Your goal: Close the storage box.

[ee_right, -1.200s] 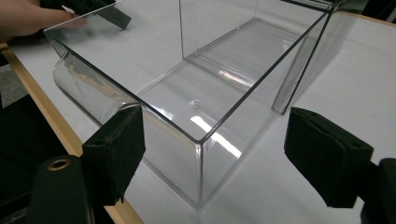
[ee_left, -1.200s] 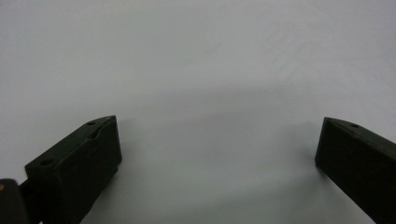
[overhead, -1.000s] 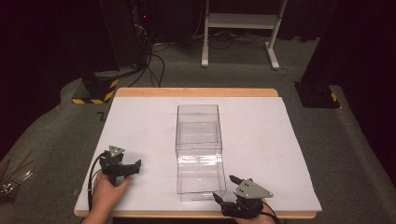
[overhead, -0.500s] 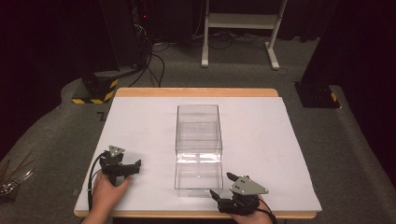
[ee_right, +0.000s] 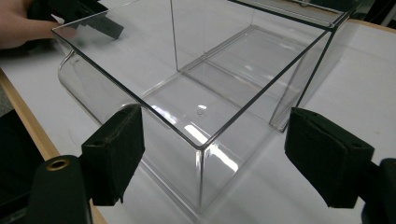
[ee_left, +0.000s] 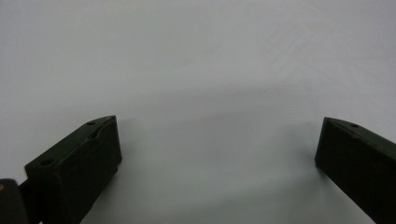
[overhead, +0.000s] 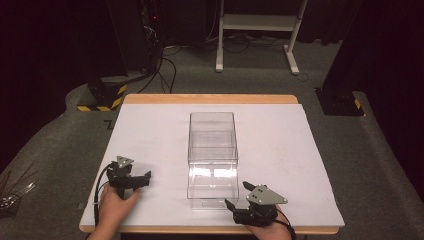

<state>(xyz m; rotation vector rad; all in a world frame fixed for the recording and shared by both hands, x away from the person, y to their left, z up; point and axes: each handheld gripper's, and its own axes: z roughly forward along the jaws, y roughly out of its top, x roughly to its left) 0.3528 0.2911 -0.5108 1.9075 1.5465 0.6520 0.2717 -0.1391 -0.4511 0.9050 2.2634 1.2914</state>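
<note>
The room around me is dark, with grey carpet (overhead: 380, 165) on the floor. At twelve o'clock stands a white frame stand (overhead: 257, 30); at eleven a black rack (overhead: 132, 35) spills cables, and two yellow-and-black striped blocks (overhead: 105, 95) sit near the table's far corners. My table (overhead: 210, 99) is wood-edged and covered by one white sheet (overhead: 280, 150).

On the sheet I count one clear plastic box (overhead: 212, 150), open-topped, at the middle and running toward six o'clock. It looks divided into a far part and a near part, though I cannot tell whether that is one piece or two.

I hold two grippers. My right gripper (ee_right: 212, 154), at five o'clock, has its jaws spread wide on either side of the box's near corner, touching nothing. My left gripper (ee_left: 217, 144), at seven o'clock, well apart from the box, has its jaws spread over bare sheet. My left hand (overhead: 114, 207) wraps its handle.
</note>
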